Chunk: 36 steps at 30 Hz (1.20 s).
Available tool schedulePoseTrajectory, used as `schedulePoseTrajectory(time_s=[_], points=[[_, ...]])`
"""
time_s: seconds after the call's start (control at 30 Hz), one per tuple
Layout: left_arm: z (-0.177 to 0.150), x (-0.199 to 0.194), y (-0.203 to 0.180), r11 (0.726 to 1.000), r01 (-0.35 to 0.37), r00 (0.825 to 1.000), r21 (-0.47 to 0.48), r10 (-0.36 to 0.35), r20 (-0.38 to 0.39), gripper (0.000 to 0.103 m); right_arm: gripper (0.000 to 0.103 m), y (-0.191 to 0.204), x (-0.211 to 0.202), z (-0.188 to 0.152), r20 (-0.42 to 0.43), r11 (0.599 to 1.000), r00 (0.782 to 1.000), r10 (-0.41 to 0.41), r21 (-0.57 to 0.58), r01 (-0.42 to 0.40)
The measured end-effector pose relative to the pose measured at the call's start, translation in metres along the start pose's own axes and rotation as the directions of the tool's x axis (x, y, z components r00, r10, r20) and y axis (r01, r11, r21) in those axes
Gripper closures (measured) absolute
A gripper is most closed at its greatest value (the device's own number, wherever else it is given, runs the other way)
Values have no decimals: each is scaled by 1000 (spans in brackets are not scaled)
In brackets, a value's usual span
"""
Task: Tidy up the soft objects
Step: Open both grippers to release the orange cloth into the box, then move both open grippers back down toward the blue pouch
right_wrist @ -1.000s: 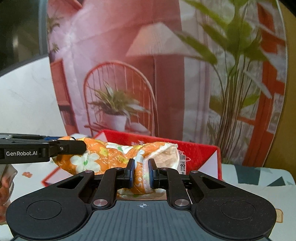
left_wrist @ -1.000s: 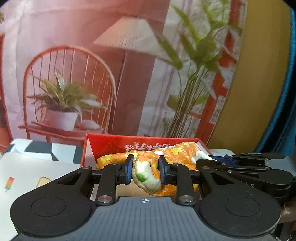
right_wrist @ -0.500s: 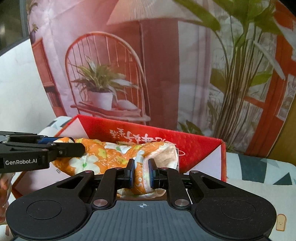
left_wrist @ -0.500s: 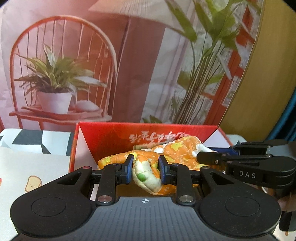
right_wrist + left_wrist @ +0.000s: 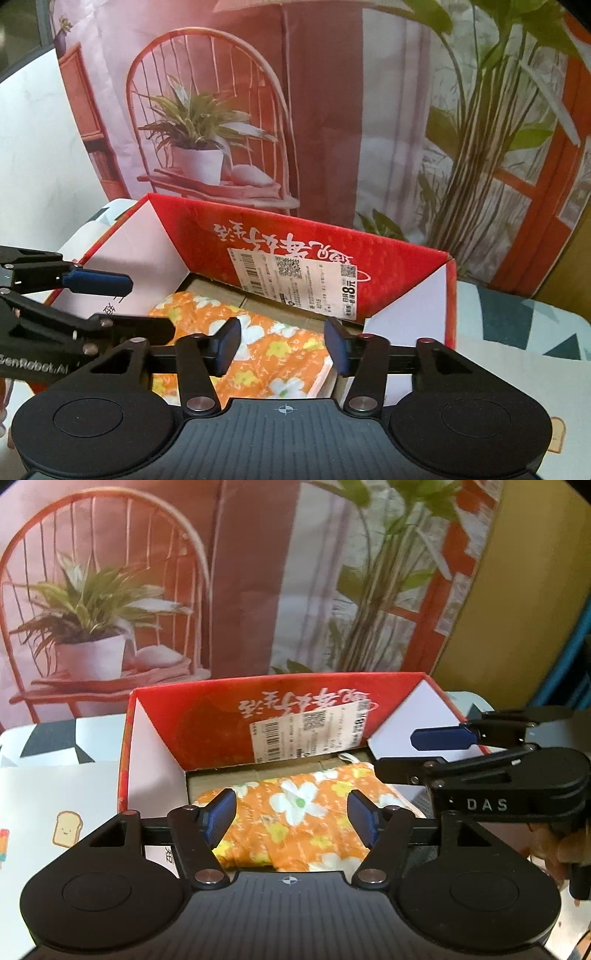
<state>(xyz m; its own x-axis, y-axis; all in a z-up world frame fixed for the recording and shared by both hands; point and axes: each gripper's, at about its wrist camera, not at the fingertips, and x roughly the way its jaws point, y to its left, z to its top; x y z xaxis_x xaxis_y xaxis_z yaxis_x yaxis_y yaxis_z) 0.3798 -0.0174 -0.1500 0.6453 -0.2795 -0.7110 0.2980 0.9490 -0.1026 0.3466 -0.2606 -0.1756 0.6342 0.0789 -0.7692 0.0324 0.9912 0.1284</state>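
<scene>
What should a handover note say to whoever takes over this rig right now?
Left gripper: jaws opening, pads clear of the orange flower-print fabric pouch below them.
Right gripper: jaws opening too, nothing pinched.
The pouch lies flat on the floor of the open red cardboard box, against its left side.
Done: pouch placed in the box.
Left: back both grippers out. No other soft object shows in these views.

Box [image 5: 207,731] sitting on desk [image 5: 55,786], open side up. Folded cloth [image 5: 303,812] lying flat inside box, on its floor. Left tool [image 5: 291,821] and right tool [image 5: 282,345] hovering side by side over cloth, jaws opening, pads clear of fabric. Printed backdrop [image 5: 240,572] hanging behind box.
</scene>
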Motion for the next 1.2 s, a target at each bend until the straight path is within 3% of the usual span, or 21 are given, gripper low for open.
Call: schedulePoseTrajectory(time_s=[0.07, 0.1, 0.17, 0.23, 0.3, 0.33, 0.5, 0.7, 0.83, 1.0, 1.2], points=[[-2, -8, -2, 1000, -2, 1000, 3, 2, 10, 33, 52, 0, -9, -2, 11, 1000, 1000, 0, 11, -1], [-3, -14, -3, 1000, -3, 1000, 1, 3, 18, 32, 42, -1, -13, -3, 21, 1000, 1000, 0, 17, 0], [-6, -26, -4, 1000, -7, 999, -4, 8, 36, 29, 31, 0, -25, -7, 52, 1000, 999, -4, 21, 3], [-11, -40, -6, 1000, -11, 998, -8, 12, 56, 24, 29, 3, -38, -12, 75, 1000, 997, -11, 13, 10], [-19, -55, -8, 1000, -17, 997, -14, 18, 76, 18, 4, 5, -52, -19, 102, 1000, 995, -16, 19, 14], [-23, -62, -10, 1000, -18, 996, -17, 20, 84, 15, 0, 5, -60, -24, 125, 999, 992, -20, 29, 17], [-53, -95, -20, 999, -53, 993, -2, 53, 102, 6, 0, 9, -95, -49, 184, 998, 983, -20, 65, 8], [-99, -114, -26, 1000, -13, 995, -23, 15, 100, 2, 0, 26, -132, -97, 252, 998, 967, -30, 61, 16], [-125, -115, -29, 999, -4, 997, -49, 7, 73, 1, 0, 33, -136, -130, 220, 995, 975, -24, 97, 3], [-152, -120, -30, 997, -5, 995, -78, 12, 96, 1, 0, 36, -135, -168, 169, 980, 986, 14, 195, -47], [-176, -118, -36, 997, 42, 996, -63, -37, 80, 3, 0, 53, -133, -197, 138, 982, 990, -20, 188, -6]])
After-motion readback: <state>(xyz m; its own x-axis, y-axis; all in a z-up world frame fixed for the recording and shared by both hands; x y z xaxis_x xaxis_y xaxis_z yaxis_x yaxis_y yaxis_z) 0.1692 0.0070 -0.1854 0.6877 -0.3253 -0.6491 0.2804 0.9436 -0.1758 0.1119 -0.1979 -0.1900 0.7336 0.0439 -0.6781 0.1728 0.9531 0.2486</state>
